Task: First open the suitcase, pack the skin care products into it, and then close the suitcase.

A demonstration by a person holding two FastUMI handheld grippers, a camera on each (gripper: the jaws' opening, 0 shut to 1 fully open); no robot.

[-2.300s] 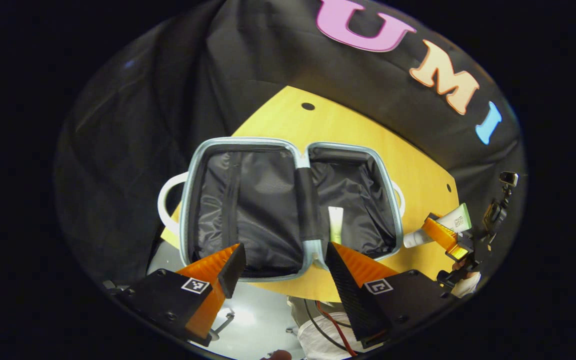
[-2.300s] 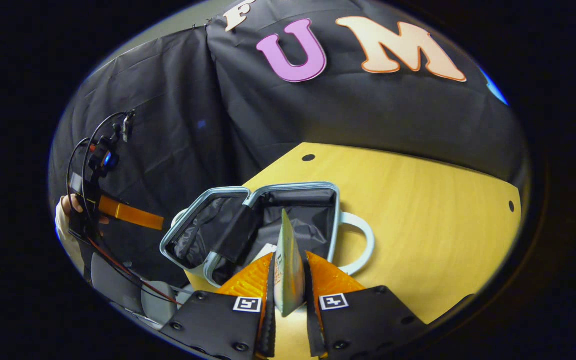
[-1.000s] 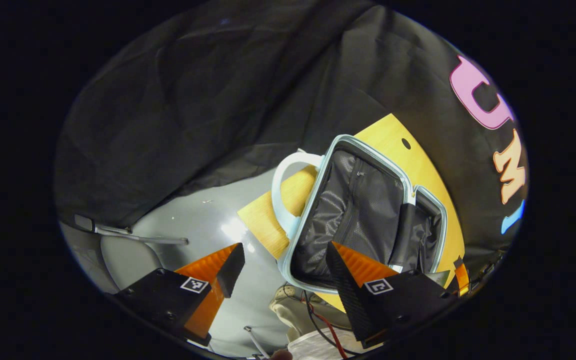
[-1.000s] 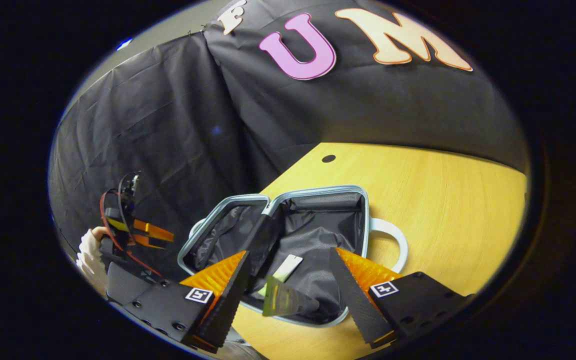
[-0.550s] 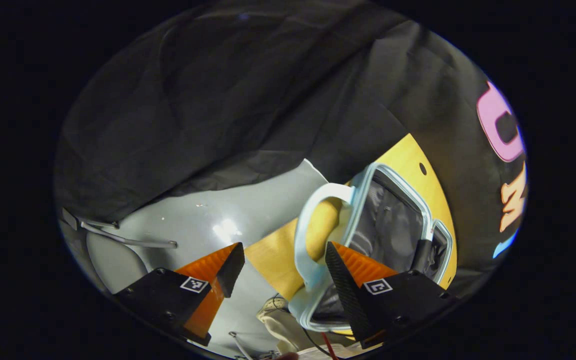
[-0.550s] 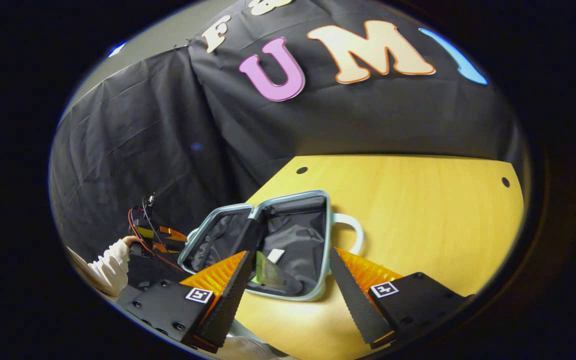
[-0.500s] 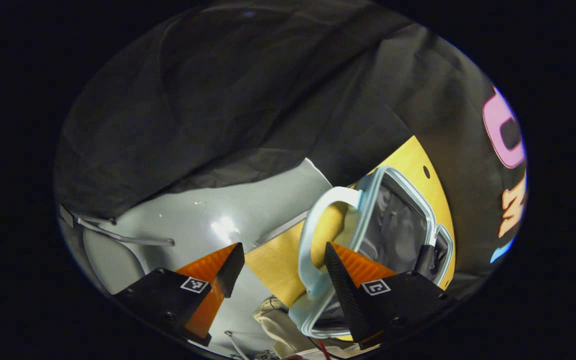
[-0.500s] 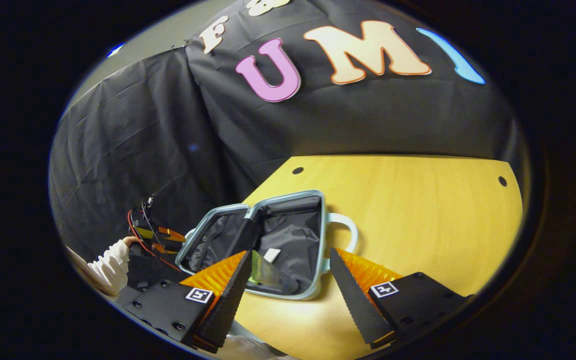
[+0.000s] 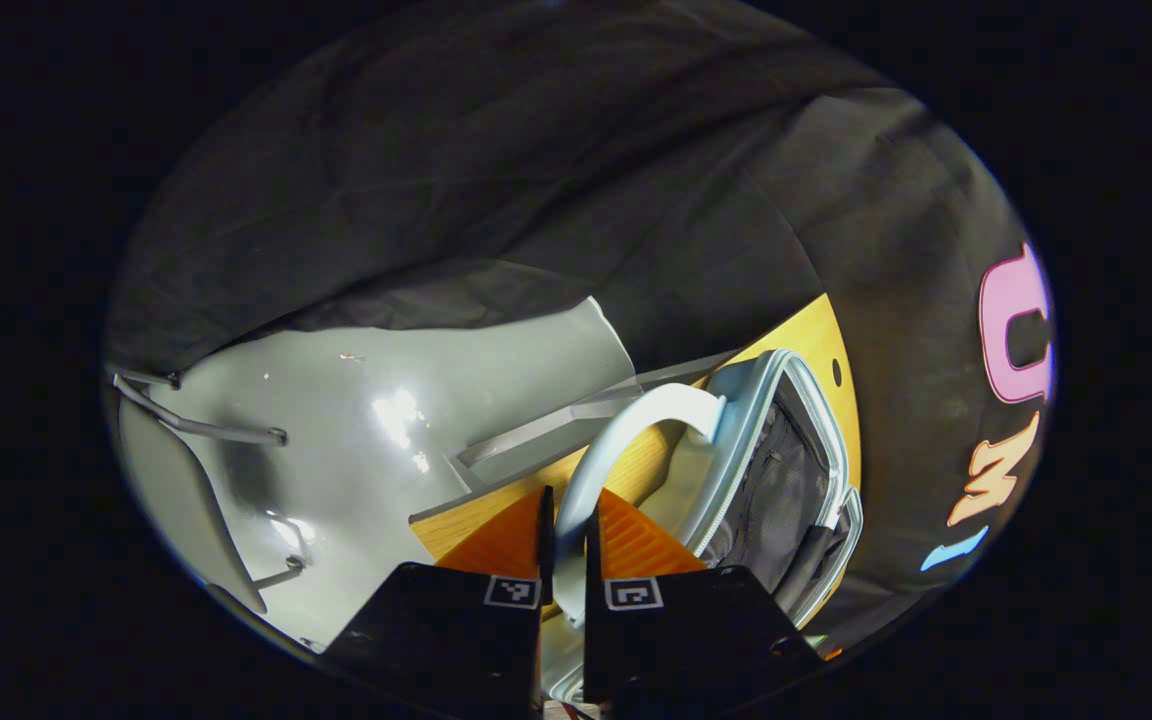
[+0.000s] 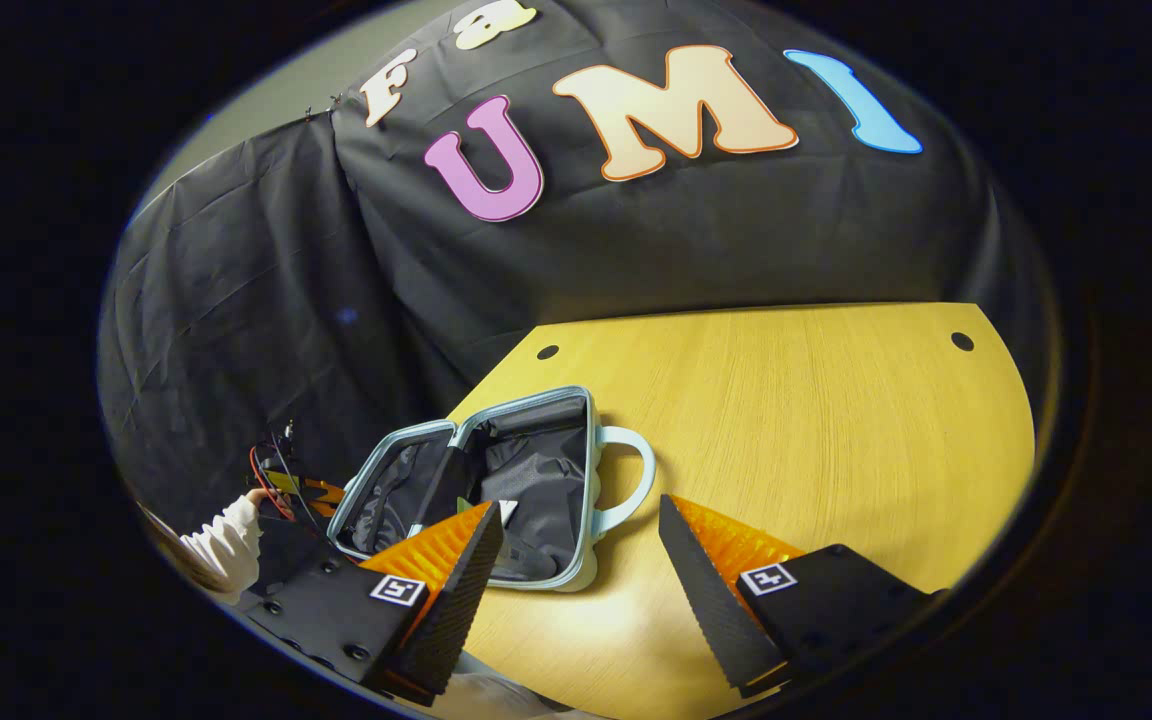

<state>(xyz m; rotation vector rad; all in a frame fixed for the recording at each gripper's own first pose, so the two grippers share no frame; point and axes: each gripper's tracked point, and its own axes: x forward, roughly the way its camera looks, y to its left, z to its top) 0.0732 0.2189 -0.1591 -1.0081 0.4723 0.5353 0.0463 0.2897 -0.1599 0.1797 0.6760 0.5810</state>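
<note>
Left gripper (image 9: 563, 545) clamped on the suitcase handle (image 9: 626, 420) — right gripper (image 10: 576, 560) held wide and empty.

In the left gripper view, both orange fingers (image 9: 506, 535) press the pale-blue handle loop just in front of the suitcase (image 9: 786, 470), whose near half lies open with its black lining showing. In the right gripper view the suitcase (image 10: 496, 490) lies open near the left edge of the yellow table (image 10: 786, 420), a light tube (image 10: 507, 512) inside its right half — beyond it, a white sleeve (image 10: 221, 545).
</note>
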